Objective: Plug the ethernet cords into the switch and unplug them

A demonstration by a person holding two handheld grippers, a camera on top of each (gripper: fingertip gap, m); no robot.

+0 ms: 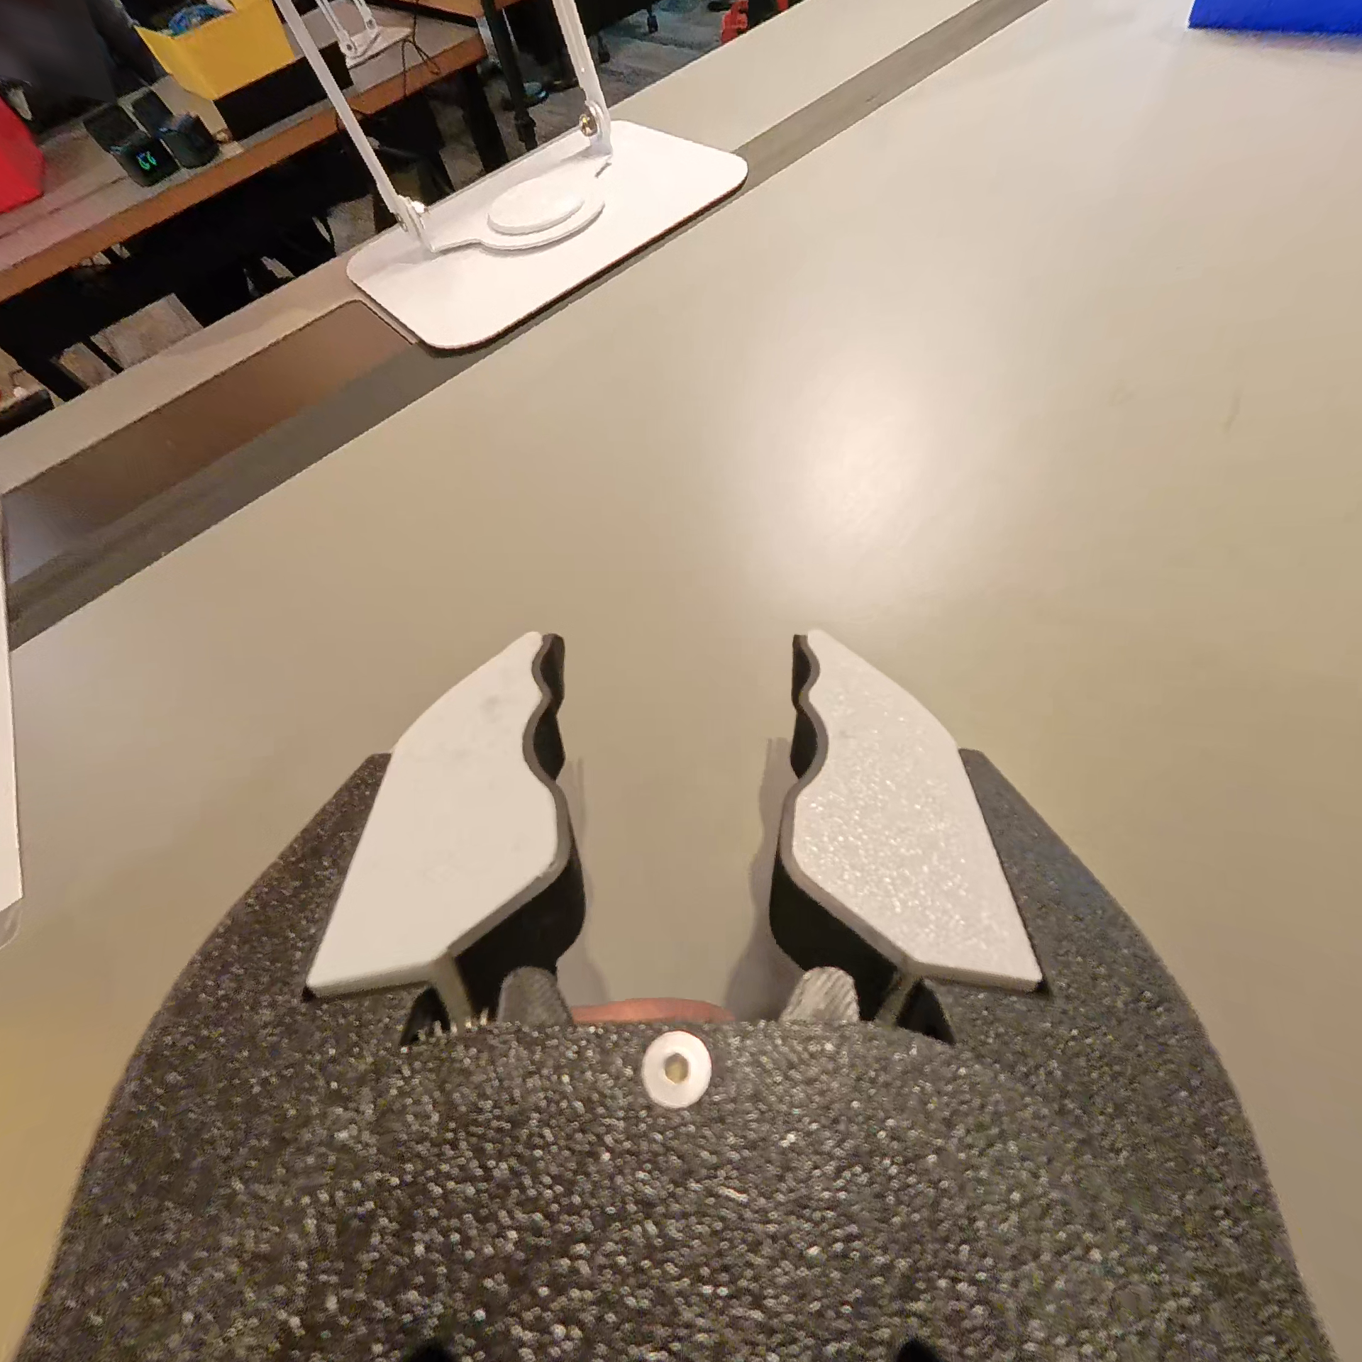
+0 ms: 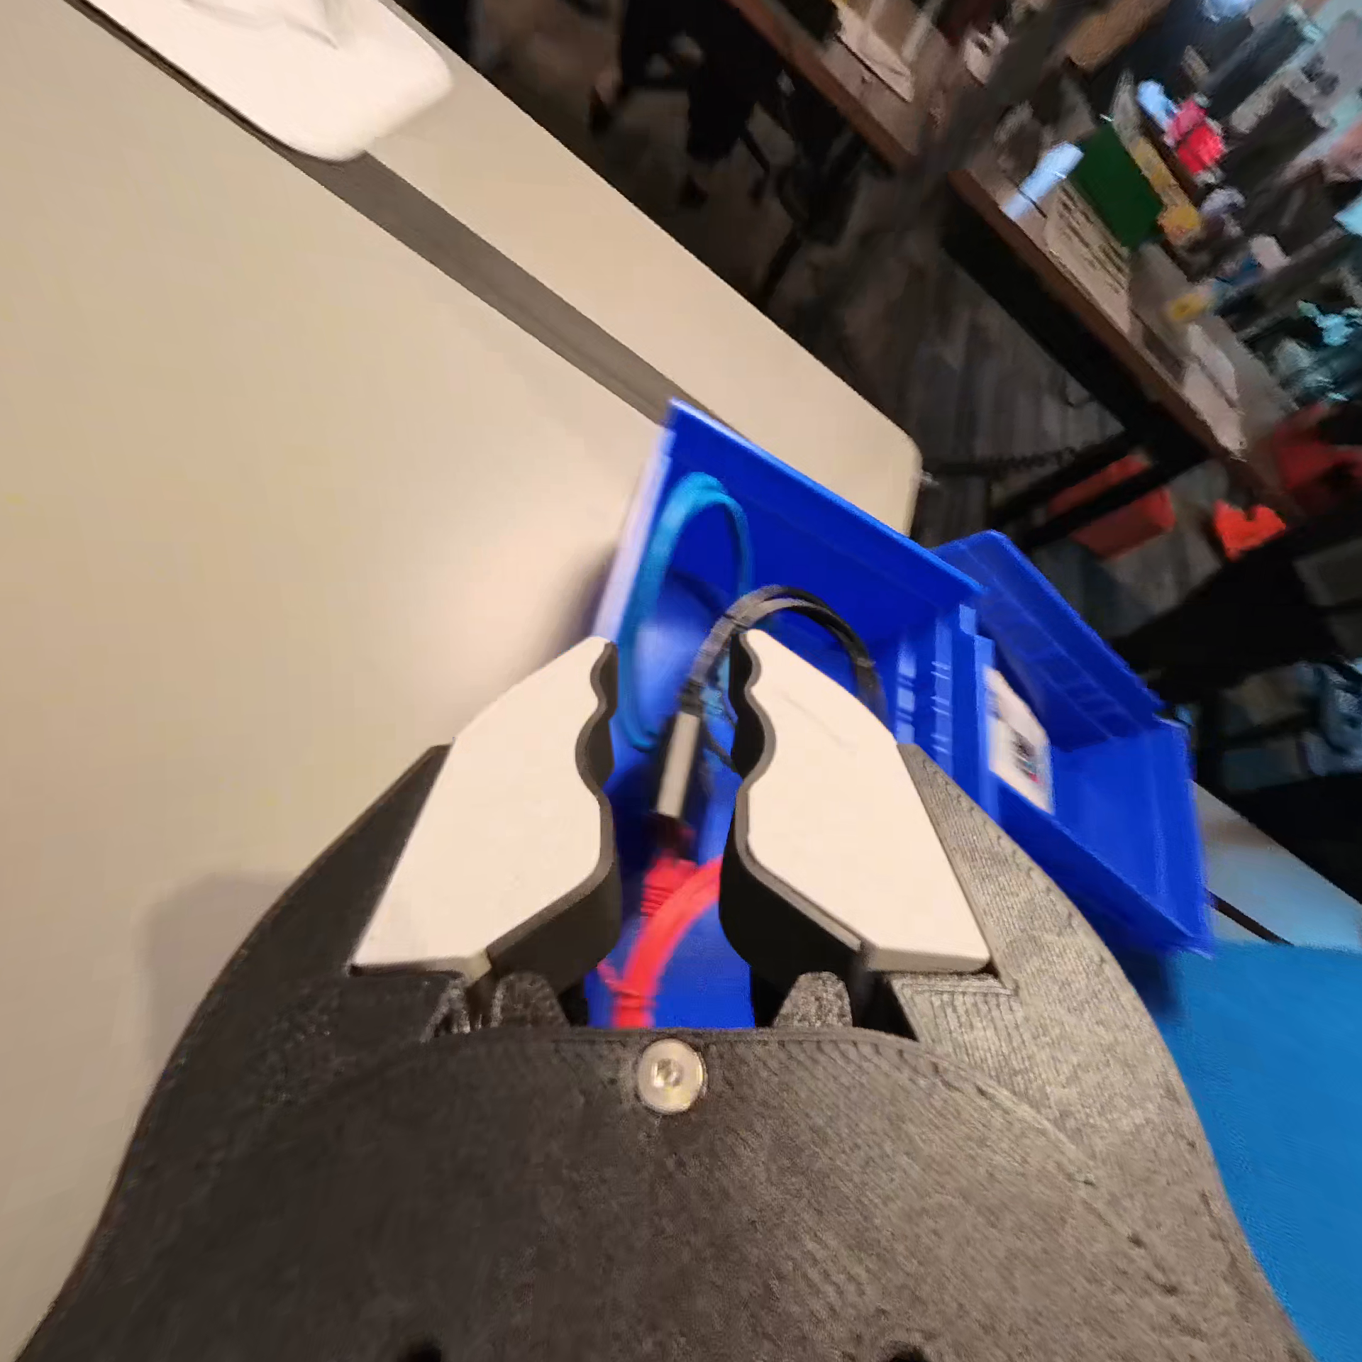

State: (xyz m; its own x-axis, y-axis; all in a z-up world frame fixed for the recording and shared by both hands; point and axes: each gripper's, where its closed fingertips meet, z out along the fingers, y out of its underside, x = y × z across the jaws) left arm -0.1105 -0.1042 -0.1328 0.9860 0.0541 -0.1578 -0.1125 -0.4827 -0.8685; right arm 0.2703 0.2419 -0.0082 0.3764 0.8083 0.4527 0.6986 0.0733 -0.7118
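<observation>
Blue bin (image 2: 870, 531), three cords: blue (image 2: 663, 560), black (image 2: 803, 601), red (image 2: 663, 936).

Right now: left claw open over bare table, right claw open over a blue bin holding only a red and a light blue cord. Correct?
Not quite. In the right wrist view the blue bin holds three cords: red cord, light blue cord and a black cord. The rest stands: left claw open over bare table, right claw open over the bin.

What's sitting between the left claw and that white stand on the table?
Nothing: in the left wrist view, only bare table stretches between the open left claw and the white stand.
</observation>
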